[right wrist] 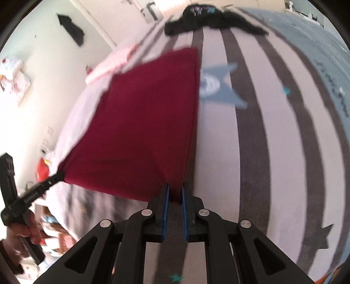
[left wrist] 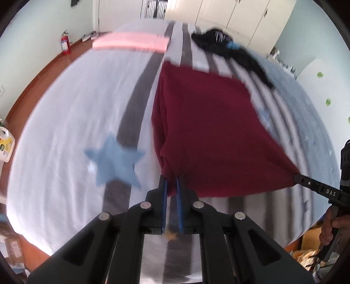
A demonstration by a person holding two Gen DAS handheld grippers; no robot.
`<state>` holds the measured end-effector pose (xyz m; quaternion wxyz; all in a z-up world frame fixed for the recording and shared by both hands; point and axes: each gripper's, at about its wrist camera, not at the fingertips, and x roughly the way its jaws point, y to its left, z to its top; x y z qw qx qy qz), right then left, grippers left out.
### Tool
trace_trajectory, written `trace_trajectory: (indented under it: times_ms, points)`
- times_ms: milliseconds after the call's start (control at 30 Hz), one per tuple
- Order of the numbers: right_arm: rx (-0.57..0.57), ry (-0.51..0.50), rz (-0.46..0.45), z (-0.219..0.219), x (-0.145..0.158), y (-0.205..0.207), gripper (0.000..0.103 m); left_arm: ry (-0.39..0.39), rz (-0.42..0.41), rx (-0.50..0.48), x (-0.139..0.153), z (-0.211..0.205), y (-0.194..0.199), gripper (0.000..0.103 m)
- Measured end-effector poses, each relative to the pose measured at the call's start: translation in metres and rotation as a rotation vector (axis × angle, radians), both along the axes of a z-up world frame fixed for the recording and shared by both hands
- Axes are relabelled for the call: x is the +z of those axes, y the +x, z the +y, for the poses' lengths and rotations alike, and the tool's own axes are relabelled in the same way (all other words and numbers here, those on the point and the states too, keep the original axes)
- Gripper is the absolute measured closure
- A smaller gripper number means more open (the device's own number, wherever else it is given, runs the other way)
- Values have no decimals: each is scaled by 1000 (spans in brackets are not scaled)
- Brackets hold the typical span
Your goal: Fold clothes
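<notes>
Both the left gripper (left wrist: 171, 185) and right gripper (right wrist: 175, 192) pinch near corners of the red cloth (left wrist: 214, 122), folded partly, while the black clothes (left wrist: 231, 48) far ahead wait.

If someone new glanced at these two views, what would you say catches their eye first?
The dark red cloth garment dominates, stretched over the grey-and-white striped bedspread with its near corners pinched by the left tool and the right tool. Next comes the pale blue star print left of the garment. At the far end lie a crumpled black garment and a folded pink cloth.
</notes>
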<state>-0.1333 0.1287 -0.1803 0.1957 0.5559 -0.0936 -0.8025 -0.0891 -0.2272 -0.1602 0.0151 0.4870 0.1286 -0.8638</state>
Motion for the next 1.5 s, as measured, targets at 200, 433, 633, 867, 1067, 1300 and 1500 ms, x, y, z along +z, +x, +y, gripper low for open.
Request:
trace_trajectory:
  times_ms: [200, 433, 633, 867, 1067, 1300, 1500]
  points:
    - [-54, -58, 133, -12, 73, -70, 95, 8, 147, -25, 65, -16, -86, 98]
    - [-99, -39, 123, -46, 31, -250, 96, -58, 149, -58, 21, -36, -236, 102]
    - [-91, 21, 59, -56, -17, -308, 93, -18, 96, -20, -24, -55, -276, 101]
    - [-65, 17, 114, -40, -20, -263, 80, 54, 76, -67, -43, -61, -248, 86]
    - [-39, 9, 98, -47, -41, -241, 76, 100, 56, -111, -59, -55, -253, 67]
    - [-103, -10, 32, -39, -61, -250, 76, 73, 52, -171, -62, -48, -262, 94]
    - [-84, -6, 63, -45, -59, -252, 86, 76, 73, -173, -57, -50, -254, 100]
